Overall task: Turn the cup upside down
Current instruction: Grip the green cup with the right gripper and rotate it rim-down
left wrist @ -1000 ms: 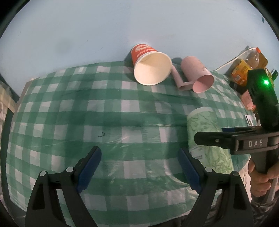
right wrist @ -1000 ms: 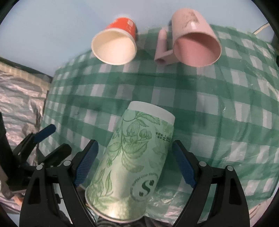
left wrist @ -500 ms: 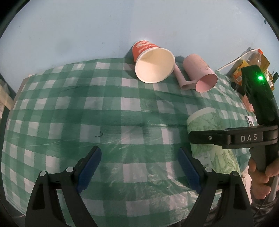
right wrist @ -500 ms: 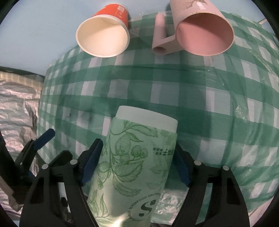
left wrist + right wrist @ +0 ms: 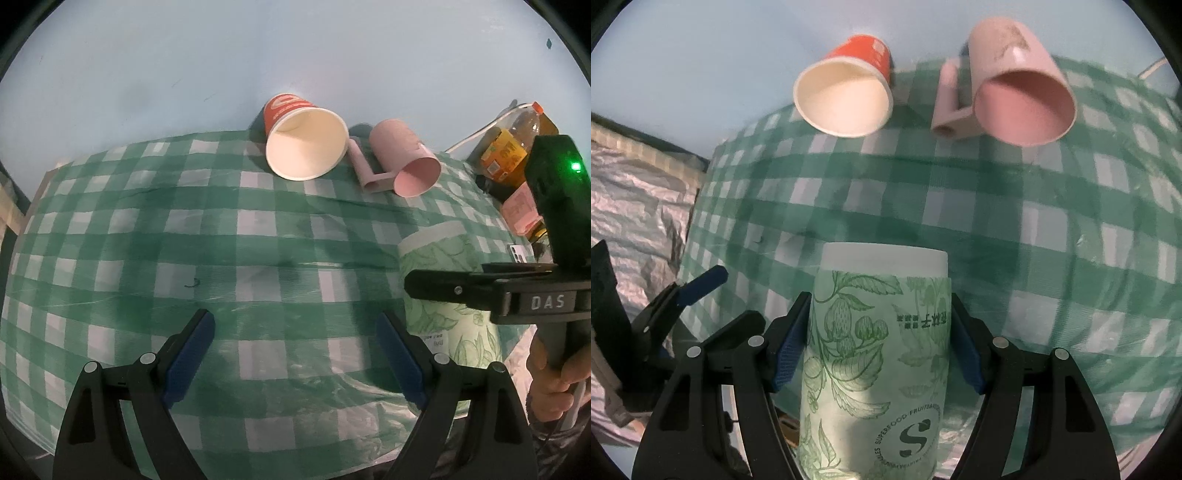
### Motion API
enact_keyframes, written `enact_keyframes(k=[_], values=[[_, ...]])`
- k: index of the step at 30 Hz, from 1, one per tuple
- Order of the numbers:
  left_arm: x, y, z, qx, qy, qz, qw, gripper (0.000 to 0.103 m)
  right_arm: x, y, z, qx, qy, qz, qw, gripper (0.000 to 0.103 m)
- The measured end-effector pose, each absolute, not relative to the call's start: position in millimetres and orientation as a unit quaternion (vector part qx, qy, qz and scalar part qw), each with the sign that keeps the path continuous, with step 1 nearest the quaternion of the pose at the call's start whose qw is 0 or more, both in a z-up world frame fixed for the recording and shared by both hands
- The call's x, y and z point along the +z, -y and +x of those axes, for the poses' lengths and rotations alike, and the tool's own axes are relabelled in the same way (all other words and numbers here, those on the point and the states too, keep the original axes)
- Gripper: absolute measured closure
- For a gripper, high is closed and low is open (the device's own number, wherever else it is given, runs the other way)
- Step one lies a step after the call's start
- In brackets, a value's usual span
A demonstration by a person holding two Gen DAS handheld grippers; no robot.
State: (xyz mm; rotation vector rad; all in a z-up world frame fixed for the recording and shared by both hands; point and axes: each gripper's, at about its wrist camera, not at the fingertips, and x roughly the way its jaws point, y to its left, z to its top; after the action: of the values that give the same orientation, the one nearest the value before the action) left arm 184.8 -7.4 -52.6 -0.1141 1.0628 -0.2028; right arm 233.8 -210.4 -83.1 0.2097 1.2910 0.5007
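A green leaf-print paper cup (image 5: 879, 354) lies on its side at the near edge of the checked tablecloth (image 5: 1052, 229), its white base pointing away. My right gripper (image 5: 879, 345) is shut on this cup, the blue pads pressing both sides. The cup also shows in the left wrist view (image 5: 439, 280), with the right gripper (image 5: 461, 288) across it. My left gripper (image 5: 291, 350) is open and empty over the cloth, left of the cup.
An orange paper cup (image 5: 303, 142) and a pink mug (image 5: 406, 164) lie on their sides at the back of the table. Bottles and packets (image 5: 513, 151) stand at the far right. Crinkled silver sheeting (image 5: 631, 206) lies beyond the table's left edge.
My right gripper has closed from open around the green cup to gripping it, and the cup has straightened between the fingers. My left gripper has stayed open and nearly still.
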Motion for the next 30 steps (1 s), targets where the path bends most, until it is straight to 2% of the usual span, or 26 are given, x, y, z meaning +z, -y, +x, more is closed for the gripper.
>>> enact_keyframes(k=[8,16,21,30], values=[[-44,2,166,-0.073,-0.460,-0.074,0.882,0.013,-56,219,213,0.252,-0.514,0.079,0.816,0.032],[-38,-14,142,-0.031,-0.406,-0.125,0.905,0.013,-27,208,177,0.245,-0.373,0.015,0.895,0.032],[-40,-16,132,0.005,-0.387,-0.116,0.915,0.013,-15,190,160,0.215,-0.287,-0.046,0.933,0.033],[-53,-26,114,0.018,-0.371,-0.146,0.917,0.010,-3,182,156,0.189,-0.280,-0.068,0.939,0.035]])
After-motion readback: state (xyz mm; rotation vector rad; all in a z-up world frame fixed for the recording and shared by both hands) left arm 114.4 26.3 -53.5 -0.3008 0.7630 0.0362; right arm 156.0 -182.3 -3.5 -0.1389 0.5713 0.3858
